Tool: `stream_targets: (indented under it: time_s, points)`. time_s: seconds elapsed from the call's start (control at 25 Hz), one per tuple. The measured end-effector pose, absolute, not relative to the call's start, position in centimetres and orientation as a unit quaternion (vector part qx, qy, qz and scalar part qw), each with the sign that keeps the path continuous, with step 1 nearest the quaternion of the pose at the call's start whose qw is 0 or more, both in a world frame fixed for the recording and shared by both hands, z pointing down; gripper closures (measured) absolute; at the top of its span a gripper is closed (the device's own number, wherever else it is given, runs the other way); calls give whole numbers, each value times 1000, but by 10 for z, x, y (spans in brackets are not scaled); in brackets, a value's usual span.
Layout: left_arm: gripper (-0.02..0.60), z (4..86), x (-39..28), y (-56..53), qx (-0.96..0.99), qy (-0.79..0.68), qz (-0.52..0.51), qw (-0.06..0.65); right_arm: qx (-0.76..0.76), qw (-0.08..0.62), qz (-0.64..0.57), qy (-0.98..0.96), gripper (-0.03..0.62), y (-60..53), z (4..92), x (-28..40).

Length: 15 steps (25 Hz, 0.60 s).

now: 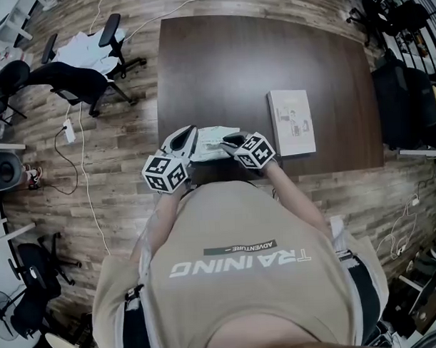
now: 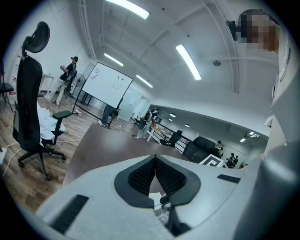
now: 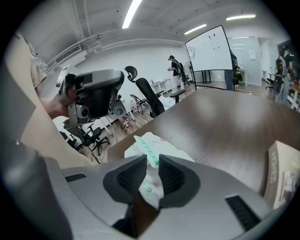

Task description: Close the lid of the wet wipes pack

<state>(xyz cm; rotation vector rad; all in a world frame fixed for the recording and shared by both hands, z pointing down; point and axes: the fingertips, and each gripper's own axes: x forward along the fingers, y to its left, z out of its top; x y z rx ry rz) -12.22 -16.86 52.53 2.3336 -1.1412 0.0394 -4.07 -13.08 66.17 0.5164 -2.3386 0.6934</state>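
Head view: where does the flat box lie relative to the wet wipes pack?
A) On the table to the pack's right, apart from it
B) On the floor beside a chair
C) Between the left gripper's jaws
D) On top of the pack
A: the flat box lies on the table to the right of the wet wipes pack and does not touch it.
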Motion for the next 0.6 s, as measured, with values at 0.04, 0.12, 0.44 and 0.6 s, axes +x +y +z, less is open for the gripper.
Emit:
stream_targets:
  time_s: [0.04,0.12,0.44,0.6]
  points:
    - [571,524,-122,-169,866,-422,15,268,193,320,267,-888,540,-128,664,-40]
    - [571,521,-122,-170,867,-421,15,265,190,325,278,-884,536,-124,669,-38]
    - [571,524,-127,-167,863,-424,14,273,208,340,303,-866,539,-118,686,-31]
    - [571,530,-127,-163,863,-423,16,276,209,398,252,-857,546,-117,692,-29]
